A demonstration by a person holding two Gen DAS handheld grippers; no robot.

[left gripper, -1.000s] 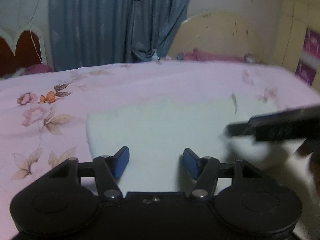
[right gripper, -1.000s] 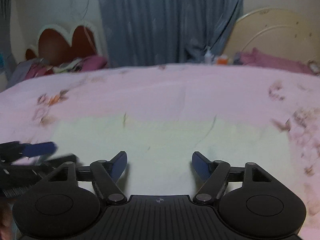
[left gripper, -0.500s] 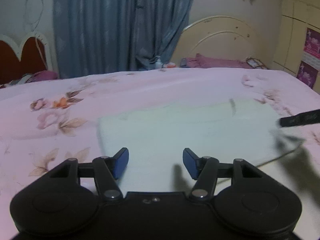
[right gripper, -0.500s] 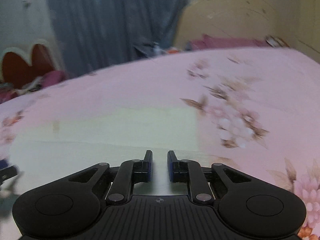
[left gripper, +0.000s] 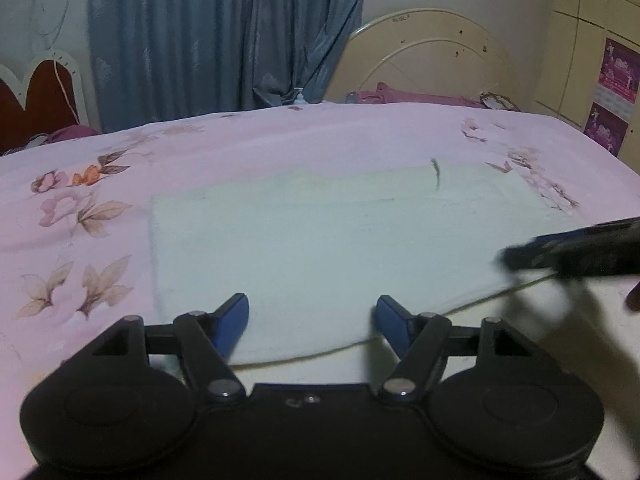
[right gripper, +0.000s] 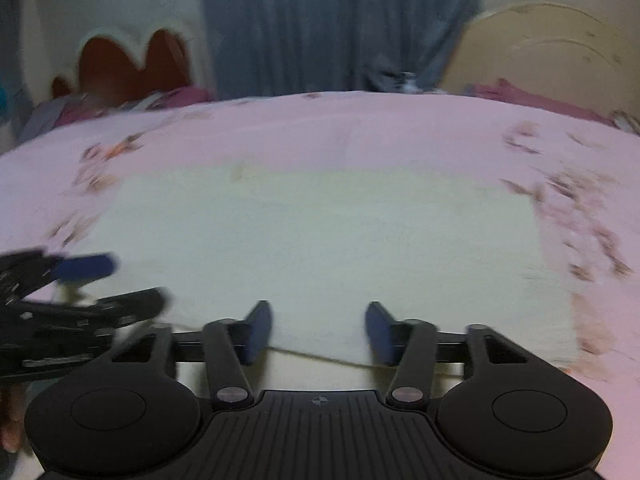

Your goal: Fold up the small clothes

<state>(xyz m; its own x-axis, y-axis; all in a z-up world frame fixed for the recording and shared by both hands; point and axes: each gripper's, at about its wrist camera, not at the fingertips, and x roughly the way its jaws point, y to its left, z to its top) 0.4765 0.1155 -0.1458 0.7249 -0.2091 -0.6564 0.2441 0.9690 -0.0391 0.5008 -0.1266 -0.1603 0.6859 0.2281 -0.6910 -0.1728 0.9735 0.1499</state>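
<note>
A pale white-green cloth [left gripper: 320, 240] lies flat as a rectangle on the pink floral bedsheet [left gripper: 200, 152]. It also shows in the right wrist view [right gripper: 320, 240]. My left gripper [left gripper: 311, 322] is open and empty, with its blue pads over the cloth's near edge. My right gripper [right gripper: 318, 330] is open and empty, also over the near edge. The right gripper shows blurred at the right edge of the left wrist view [left gripper: 572, 254]. The left gripper shows blurred at the left of the right wrist view [right gripper: 80, 288].
A cream headboard [left gripper: 424, 60] and blue curtain [left gripper: 224, 36] stand behind the bed. A red heart-shaped headboard [left gripper: 36, 96] is at the far left. Pink bedding [left gripper: 404, 96] lies at the far edge.
My right gripper has opened from nearly shut and swung back left, facing the cloth squarely. The left gripper stays open and has shifted slightly back, with the cloth's near edge now in view.
</note>
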